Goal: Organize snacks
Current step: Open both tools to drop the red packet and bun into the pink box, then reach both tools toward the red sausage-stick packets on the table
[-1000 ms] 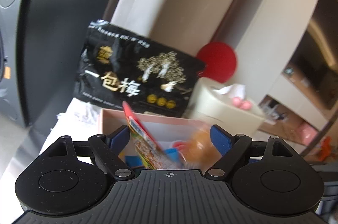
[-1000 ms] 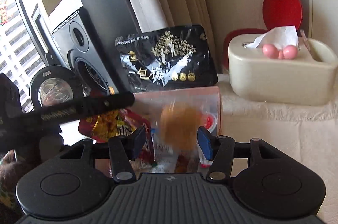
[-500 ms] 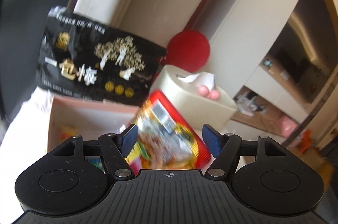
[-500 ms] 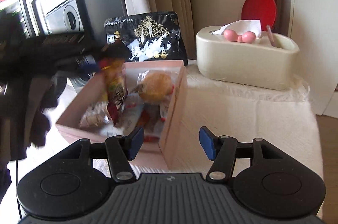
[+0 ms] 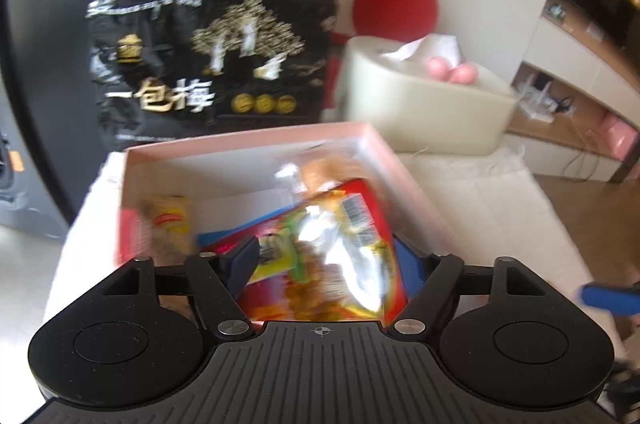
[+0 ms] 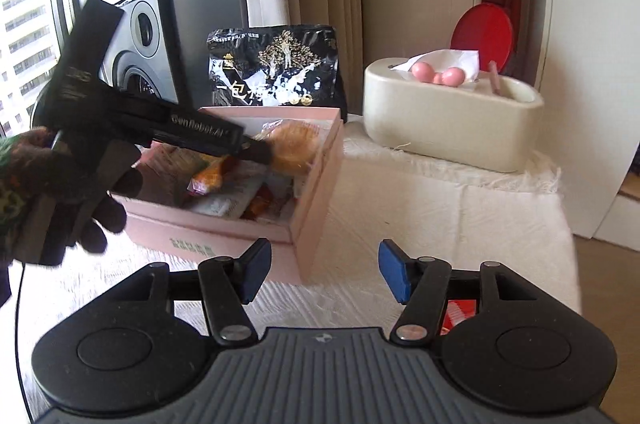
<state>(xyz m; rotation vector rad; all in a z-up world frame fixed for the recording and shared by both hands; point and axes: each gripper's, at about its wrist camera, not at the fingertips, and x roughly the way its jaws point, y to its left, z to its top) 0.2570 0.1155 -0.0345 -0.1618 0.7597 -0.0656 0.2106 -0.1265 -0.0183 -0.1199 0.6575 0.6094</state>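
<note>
Snacks: one pink box [image 6: 224, 228], one black bag [image 6: 276, 67].

Pink box [image 6: 224, 228]; black bag [image 6: 276, 67] (gold print).

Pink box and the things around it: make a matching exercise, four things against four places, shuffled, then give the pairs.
Things:
1. black bag
2. tissue box
3. round bun
4. red lid

Places:
A. inside the pink box, at its far end
B. behind the tissue box, standing up
C. upright behind the pink box
D. on the white cloth, right of the pink box

Pairs: 1-C, 2-D, 3-A, 4-B
</note>
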